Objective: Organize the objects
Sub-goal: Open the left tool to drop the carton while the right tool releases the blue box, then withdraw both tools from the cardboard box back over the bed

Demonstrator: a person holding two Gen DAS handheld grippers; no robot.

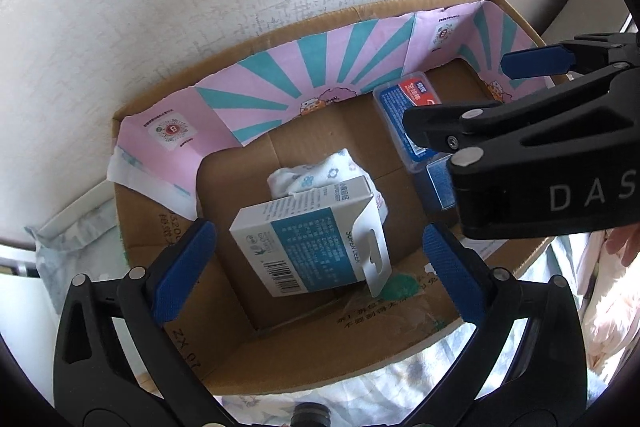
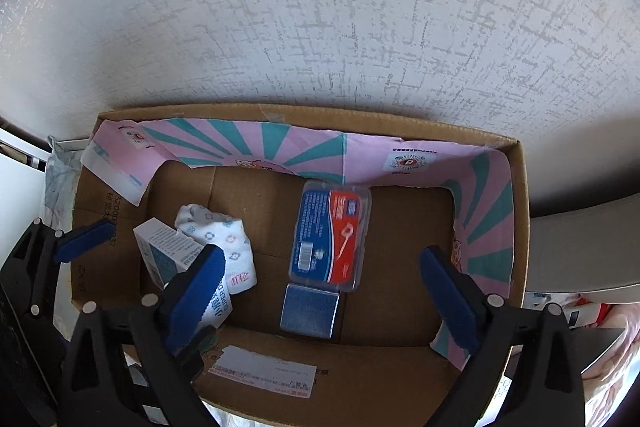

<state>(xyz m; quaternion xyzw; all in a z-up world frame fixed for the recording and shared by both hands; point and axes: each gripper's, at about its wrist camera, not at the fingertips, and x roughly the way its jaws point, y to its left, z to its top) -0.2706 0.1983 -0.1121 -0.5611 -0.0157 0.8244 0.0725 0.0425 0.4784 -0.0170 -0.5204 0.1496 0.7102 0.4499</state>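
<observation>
Over the brown cardboard box point(image 2: 516, 211) both blue-padded grippers, left gripper point(image 1: 316, 267) and right gripper point(image 2: 324, 291), hang wide and empty above the white-and-blue carton point(image 1: 304, 247) and clear floss case point(image 2: 330, 235), so the drop looks done and next comes fetching another item.

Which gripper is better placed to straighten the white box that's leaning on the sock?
Left, probably. The left gripper hangs open with the white box between its fingers. The right gripper is over the blue case, beside it.
</observation>
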